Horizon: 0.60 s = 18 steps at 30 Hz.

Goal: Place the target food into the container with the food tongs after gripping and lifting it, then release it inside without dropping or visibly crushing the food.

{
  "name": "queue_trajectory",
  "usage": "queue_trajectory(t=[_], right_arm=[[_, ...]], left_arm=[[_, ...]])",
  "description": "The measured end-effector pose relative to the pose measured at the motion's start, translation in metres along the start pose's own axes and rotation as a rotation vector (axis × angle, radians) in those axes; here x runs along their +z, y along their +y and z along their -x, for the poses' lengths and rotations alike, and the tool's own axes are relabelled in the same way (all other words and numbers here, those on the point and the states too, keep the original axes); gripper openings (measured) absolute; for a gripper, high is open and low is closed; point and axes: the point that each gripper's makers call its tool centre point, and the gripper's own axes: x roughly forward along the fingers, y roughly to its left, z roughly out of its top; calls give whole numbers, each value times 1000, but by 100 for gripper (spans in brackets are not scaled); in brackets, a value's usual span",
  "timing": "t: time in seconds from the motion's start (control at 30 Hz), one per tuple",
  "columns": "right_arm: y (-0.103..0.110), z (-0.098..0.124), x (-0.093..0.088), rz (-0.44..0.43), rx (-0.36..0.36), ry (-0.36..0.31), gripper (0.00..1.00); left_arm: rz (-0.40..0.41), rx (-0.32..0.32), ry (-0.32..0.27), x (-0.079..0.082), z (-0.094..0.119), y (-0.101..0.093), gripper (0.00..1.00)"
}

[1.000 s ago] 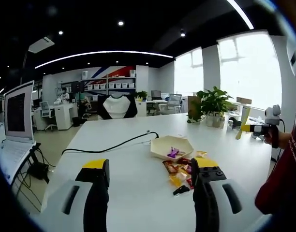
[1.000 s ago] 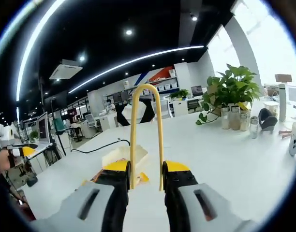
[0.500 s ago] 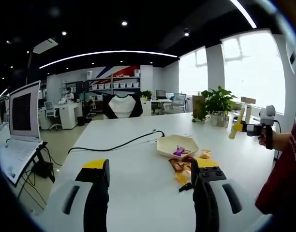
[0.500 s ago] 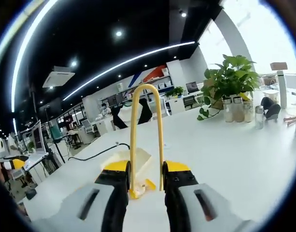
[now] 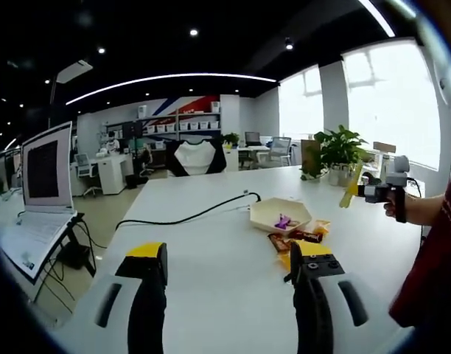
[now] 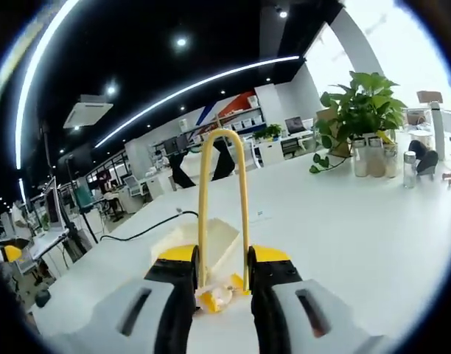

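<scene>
Right gripper clamps yellow tongs above the container

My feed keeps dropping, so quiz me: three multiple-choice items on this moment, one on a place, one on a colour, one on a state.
1. Where is the tray?
A. on the white table
B. on the floor
C. on a chair

2. What colour are the tongs?
A. red
B. yellow
C. black

3. How is the left gripper?
A. shut on the tongs
B. shut on a cable
C. open, holding nothing

Answers: 1 A, it rests on the table beside the snack packets. 2 B, a yellow loop in the right gripper. 3 C, table shows between its jaws.
</scene>
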Motion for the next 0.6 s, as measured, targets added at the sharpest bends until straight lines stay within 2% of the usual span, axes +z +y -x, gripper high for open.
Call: queue_trajectory(t=[0.07,0.23,0.37,0.47,0.6], right_arm=[[-9,-14,-16,-36,-18,33,24],[-12,-25,-26,-88,-66,45,24],[-20,-33,-37,-225,-121,49,24],[-26,-41,-47,-236,-155,61,24],[-27,-48,-51,-256,-171,55,24]], left_arm=[[0,5,2,-1,1,2,72],[-5,15,6,-2,6,4,72],[-5,21,15,-5,10,6,72],[-5,25,17,-5,11,6,72],[-4,28,21,-7,13,7,72]])
